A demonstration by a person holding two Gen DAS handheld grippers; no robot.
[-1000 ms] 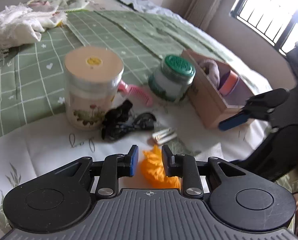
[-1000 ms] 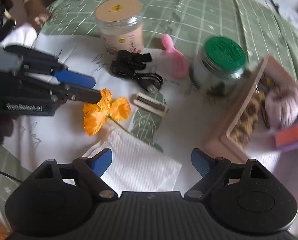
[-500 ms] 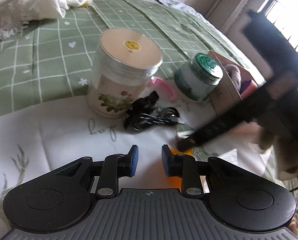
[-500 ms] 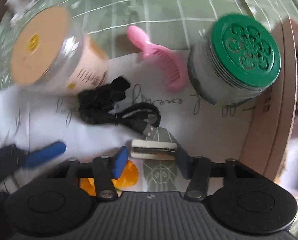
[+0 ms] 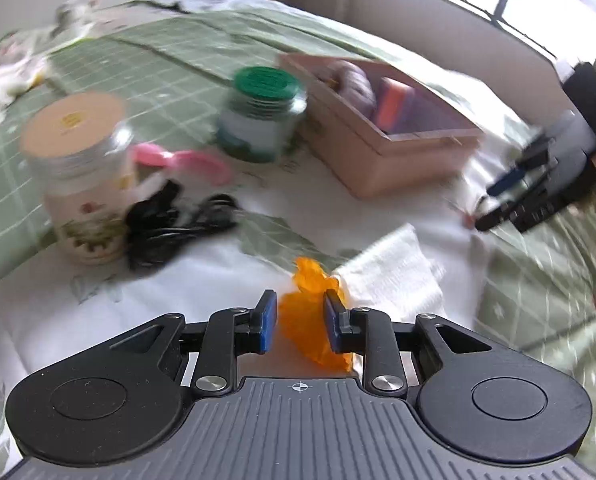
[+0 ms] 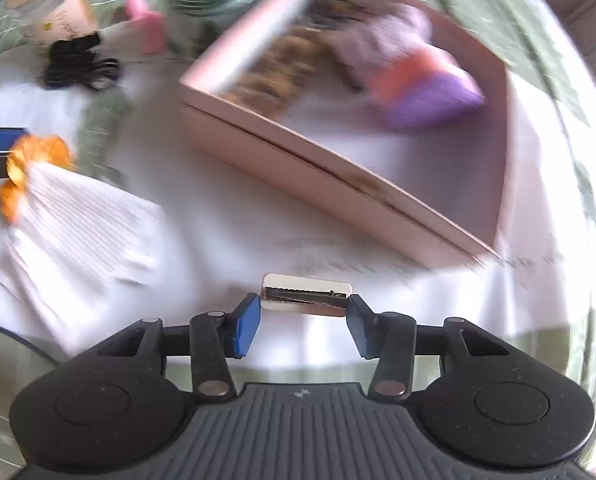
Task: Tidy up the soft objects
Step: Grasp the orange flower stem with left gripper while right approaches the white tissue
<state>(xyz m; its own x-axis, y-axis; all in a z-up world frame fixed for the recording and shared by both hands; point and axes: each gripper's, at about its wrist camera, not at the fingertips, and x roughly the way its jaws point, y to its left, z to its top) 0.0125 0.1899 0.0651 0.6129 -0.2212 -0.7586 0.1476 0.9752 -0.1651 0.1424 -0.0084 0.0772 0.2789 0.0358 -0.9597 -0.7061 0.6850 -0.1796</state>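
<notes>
My left gripper (image 5: 295, 318) is shut on an orange fabric flower (image 5: 312, 320) and holds it just above the white cloth; the flower also shows in the right wrist view (image 6: 29, 160). My right gripper (image 6: 304, 322) is shut on a small white and metal hair clip (image 6: 306, 294), held end to end between its pads, in front of the pink cardboard box (image 6: 338, 168). The box (image 5: 382, 148) holds a mauve soft item (image 6: 382, 36), an orange and purple sponge (image 6: 426, 88) and a leopard-print item. A white folded napkin (image 6: 81, 220) lies beside the flower.
A jar with a tan lid (image 5: 81, 176), a green-lidded jar (image 5: 261, 112), a pink comb (image 5: 185, 160) and a black cable (image 5: 177, 224) sit on the bed behind. The right gripper shows at the far right of the left wrist view (image 5: 538, 192). Both views are motion-blurred.
My right gripper closed on the hair clip and carried it right, to the front of the box. My left gripper swung right, still holding the orange flower.
</notes>
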